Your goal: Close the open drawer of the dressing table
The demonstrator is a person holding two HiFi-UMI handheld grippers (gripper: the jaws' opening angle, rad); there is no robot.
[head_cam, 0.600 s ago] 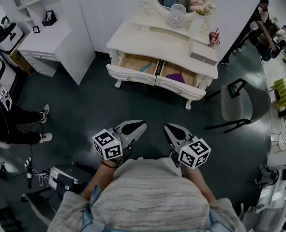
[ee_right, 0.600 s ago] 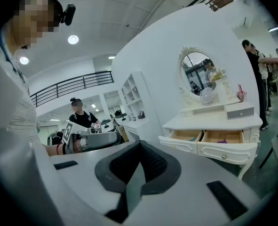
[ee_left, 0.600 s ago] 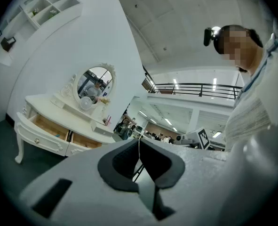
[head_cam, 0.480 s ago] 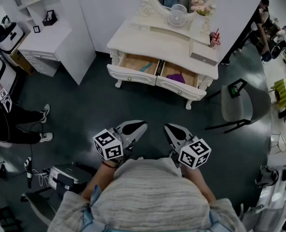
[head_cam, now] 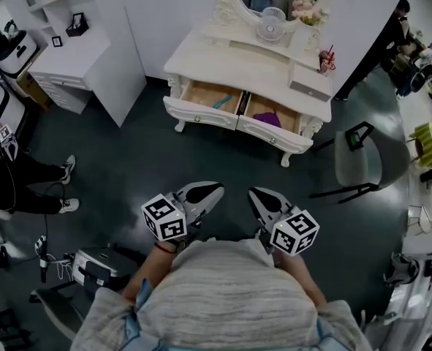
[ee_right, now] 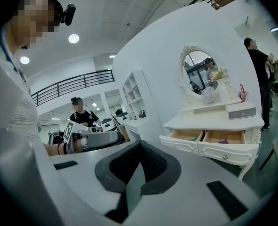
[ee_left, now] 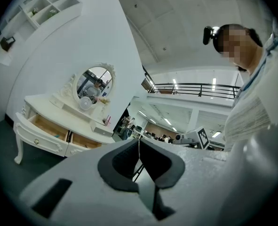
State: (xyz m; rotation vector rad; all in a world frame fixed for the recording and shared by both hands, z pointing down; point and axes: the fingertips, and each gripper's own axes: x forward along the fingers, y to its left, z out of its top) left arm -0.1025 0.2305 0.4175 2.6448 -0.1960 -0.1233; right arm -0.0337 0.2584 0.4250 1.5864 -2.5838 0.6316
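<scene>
The white dressing table [head_cam: 259,61] stands against the far wall under an oval mirror. Both of its drawers are pulled out. The left drawer [head_cam: 207,98] holds a teal item and the right drawer [head_cam: 273,118] a purple one. My left gripper [head_cam: 213,189] and right gripper [head_cam: 254,194] hover side by side in front of my chest, well short of the table, both shut and empty. The left gripper [ee_left: 139,143] has the table [ee_left: 49,108] far off at its left. The right gripper [ee_right: 139,146] has the open drawers [ee_right: 209,137] at its right.
A grey chair [head_cam: 356,161] stands right of the table. A white shelf unit and low cabinet [head_cam: 73,58] are at the left. A seated person's legs [head_cam: 33,185] and a case [head_cam: 95,268] lie on the dark floor at the left. A person [head_cam: 387,31] stands back right.
The head view has shifted a little, and the person at the back right has straightened up. Both grippers keep their place and stay shut.
</scene>
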